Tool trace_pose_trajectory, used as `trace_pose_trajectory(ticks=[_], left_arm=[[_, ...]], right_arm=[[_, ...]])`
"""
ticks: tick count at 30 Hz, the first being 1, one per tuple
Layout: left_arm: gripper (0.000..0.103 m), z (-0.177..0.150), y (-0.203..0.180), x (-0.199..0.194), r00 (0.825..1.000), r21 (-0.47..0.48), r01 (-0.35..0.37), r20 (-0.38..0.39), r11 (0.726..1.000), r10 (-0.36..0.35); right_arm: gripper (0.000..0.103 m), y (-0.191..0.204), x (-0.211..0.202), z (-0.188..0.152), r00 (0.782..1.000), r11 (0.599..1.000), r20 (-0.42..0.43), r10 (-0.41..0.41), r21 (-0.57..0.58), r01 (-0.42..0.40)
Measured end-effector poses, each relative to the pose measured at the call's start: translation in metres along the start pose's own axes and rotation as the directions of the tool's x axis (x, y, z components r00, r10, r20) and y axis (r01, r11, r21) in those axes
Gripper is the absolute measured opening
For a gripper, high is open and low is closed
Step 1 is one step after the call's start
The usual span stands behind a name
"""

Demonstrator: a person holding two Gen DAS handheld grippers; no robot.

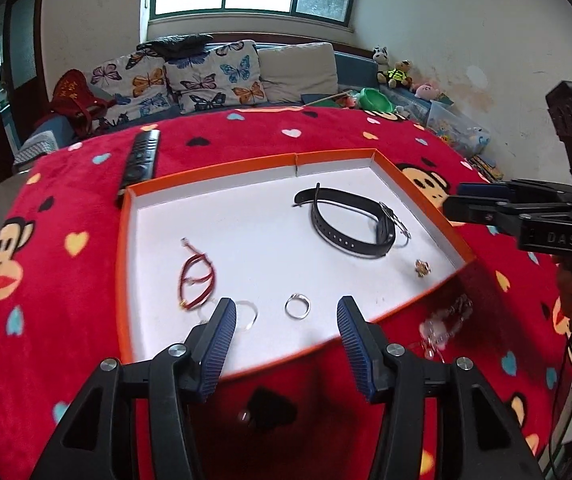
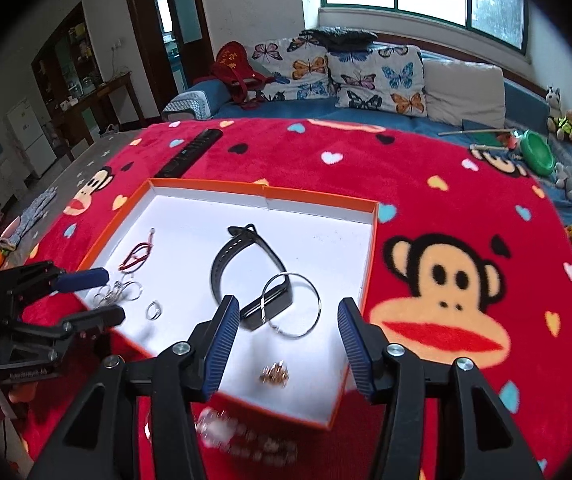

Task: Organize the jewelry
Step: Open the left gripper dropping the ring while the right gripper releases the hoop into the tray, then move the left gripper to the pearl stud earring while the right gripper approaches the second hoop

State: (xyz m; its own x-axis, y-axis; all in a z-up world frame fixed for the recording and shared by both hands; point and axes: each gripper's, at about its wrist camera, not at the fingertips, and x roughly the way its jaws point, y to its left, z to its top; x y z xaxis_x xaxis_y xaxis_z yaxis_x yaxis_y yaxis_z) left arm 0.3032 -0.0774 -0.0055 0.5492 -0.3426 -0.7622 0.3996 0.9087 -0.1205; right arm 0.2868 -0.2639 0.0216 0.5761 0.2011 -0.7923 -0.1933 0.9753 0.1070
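On a red fleece blanket (image 1: pixel 245 148) printed with hearts and cartoon monkey faces: one shallow tray (image 1: pixel 221 170), orange-walled, white inside, holding most of the jewelry. Contents, seen from the left wrist view: a red cord bracelet (image 1: pixel 197 280) near the tray's left side; a thin clear ring (image 1: pixel 247 314) just beside it, toward the near edge; a silver ring (image 1: pixel 297 305) near the near edge, lying between the spread tips of the left gripper (image 1: pixel 286 312) as seen from its own camera, whether the tips hang above it cannot be told. Further right, a black watch band (image 1: pixel 346 224), looped and lying flat, with a thin silver bangle (image 2: pixel 292 306) overlapping its buckle end; a small gold ornament (image 1: pixel 422 267) close to the right wall. Outside the tray, on the blanket at its near right corner: a clear beaded bracelet (image 2: pixel 245 436), blurred. Left gripper: fingers apart, nothing between the pads. Right gripper (image 2: pixel 288 316): fingers apart, nothing gripped, held over the tray's near right part with the bangle and gold ornament in view between its fingers. Also present: a black remote control (image 1: pixel 141 158) on the blanket beyond the tray's far left corner; butterfly-print cushions (image 1: pixel 189 76) and soft toys (image 1: pixel 396 72) on a blue sofa under the window.
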Motion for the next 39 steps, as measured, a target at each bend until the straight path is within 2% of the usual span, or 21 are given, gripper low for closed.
trace_pose_trajectory(ticks=[10, 14, 22, 29, 34, 39], left_arm=[[0.056, -0.041, 0.010, -0.059, 0.998, -0.003, -0.064, 0.017, 0.998, 0.064], [0.056, -0.061, 0.013, -0.074, 0.998, -0.008, -0.059, 0.012, 0.998, 0.059], [0.056, -0.088, 0.022, -0.084, 0.998, -0.036, -0.056, -0.003, 0.998, 0.056], [0.056, -0.097, 0.032, -0.085, 0.998, -0.062, -0.057, -0.004, 0.996, 0.057], [0.056, -0.100, 0.039, -0.083, 0.999, -0.090, -0.045, -0.006, 0.995, 0.044], [0.056, -0.101, 0.038, -0.080, 0.999, -0.083, -0.032, -0.003, 0.996, 0.032]], right_arm=[[0.061, 0.038, -0.031, -0.036, 0.999, 0.994, -0.038, 0.024, -0.103, -0.028], [0.062, 0.052, -0.034, -0.056, 0.997, 0.989, -0.075, 0.029, -0.140, -0.039], [0.062, 0.066, -0.016, -0.092, 0.985, 0.991, -0.152, 0.077, -0.093, -0.092], [0.062, 0.075, 0.004, -0.100, 0.979, 0.994, -0.185, 0.084, -0.059, -0.097], [0.065, 0.081, 0.007, -0.096, 0.980, 0.995, -0.178, 0.089, -0.037, -0.097], [0.068, 0.089, 0.014, -0.092, 0.985, 0.997, -0.167, 0.048, -0.046, -0.056]])
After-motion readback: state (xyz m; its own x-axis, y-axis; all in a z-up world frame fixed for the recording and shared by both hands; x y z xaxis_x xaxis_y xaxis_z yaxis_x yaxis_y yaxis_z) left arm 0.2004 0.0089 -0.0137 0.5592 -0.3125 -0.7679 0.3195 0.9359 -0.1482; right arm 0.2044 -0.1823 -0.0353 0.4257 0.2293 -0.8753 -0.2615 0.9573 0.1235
